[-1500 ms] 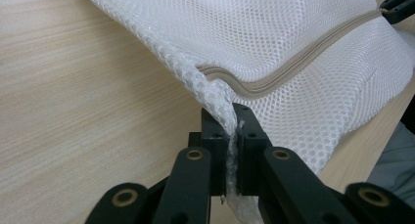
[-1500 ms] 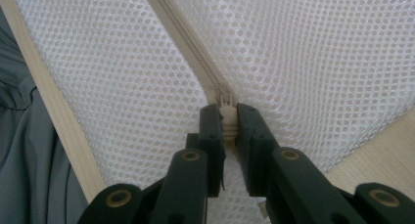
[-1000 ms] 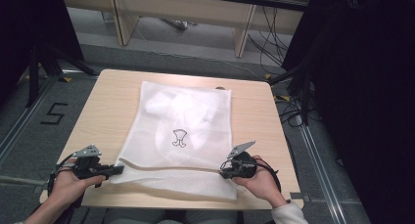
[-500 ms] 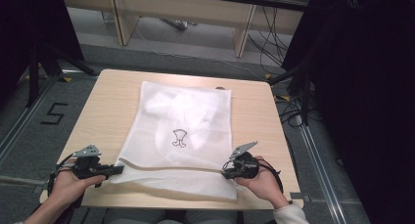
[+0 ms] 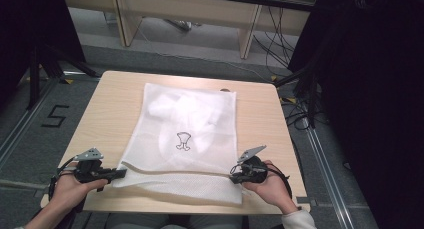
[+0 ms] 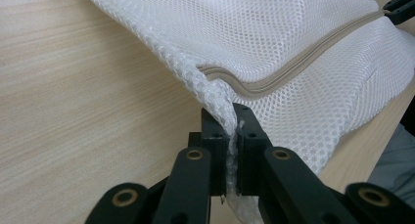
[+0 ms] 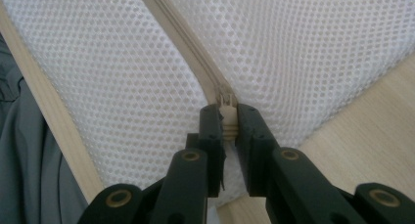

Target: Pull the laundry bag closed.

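A white mesh laundry bag (image 5: 187,134) is lying flat on the tabletop (image 5: 110,109), its beige zipper (image 5: 175,170) running along the near edge between the two grippers. The left gripper (image 5: 119,173) is pinching the bag's corner mesh, its fingers (image 6: 213,150) closed tight on the fabric. The right gripper (image 5: 234,178) is clamping the zipper pull (image 7: 226,120), its fingers (image 7: 251,136) pressed together around it.

White honeycomb-mesh bag (image 5: 187,139), beige zipper (image 6: 298,62), black outline logo (image 5: 183,141), pale woodgrain table (image 5: 110,109).
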A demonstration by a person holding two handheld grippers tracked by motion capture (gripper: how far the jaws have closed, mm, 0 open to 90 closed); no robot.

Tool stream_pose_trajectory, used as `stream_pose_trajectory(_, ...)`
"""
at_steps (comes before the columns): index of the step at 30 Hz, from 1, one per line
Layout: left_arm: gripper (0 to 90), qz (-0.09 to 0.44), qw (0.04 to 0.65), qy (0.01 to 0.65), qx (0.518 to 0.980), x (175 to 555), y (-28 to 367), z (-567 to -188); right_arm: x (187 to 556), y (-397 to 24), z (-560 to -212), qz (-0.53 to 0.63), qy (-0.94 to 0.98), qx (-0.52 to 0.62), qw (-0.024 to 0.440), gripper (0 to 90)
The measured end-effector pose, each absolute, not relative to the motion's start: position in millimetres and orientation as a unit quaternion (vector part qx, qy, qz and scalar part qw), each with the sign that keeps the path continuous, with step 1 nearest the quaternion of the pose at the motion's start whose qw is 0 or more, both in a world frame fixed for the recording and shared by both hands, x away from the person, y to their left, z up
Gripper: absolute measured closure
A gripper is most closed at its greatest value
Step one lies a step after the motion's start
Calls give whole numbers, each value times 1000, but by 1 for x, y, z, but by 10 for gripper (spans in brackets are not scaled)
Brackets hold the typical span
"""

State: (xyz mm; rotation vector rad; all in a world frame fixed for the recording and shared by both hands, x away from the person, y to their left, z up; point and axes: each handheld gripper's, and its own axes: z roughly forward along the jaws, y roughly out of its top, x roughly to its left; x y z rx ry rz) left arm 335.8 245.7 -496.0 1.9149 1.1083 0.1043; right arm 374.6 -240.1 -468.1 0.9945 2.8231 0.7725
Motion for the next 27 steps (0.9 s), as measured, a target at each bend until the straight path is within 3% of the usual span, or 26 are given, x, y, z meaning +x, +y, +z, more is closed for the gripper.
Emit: stream_pose_trajectory(27,845,38,444,445,777,336,245,-497,377,-248,-473,225,913,341,21,820)
